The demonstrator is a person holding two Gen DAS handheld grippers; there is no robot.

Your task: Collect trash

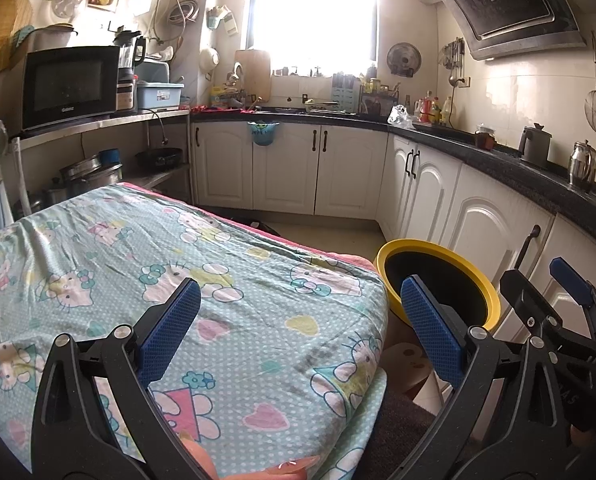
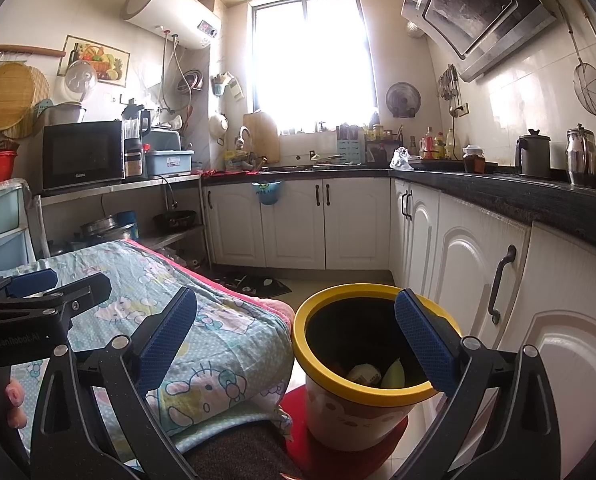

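One yellow-rimmed trash bin (image 2: 358, 364), two grippers. Bin stood on red mat (image 2: 298, 440) on floor, just beside cloth-covered table (image 1: 177, 280), before white cabinets (image 2: 478, 280). Held at least two scraps: pale crumpled piece (image 2: 364, 374), light-green piece (image 2: 394, 374). Left gripper (image 1: 302, 320) over tabletop beside bin, fingers wide, empty. Right gripper (image 2: 295, 338) above bin rim, fingers wide, empty. Kitchen, dark counter (image 2: 518, 196) behind bin, bright window (image 2: 314, 60).

bin (image 1: 438, 276) base hidden by cloth, trash (image 2: 378, 374) partly hidden
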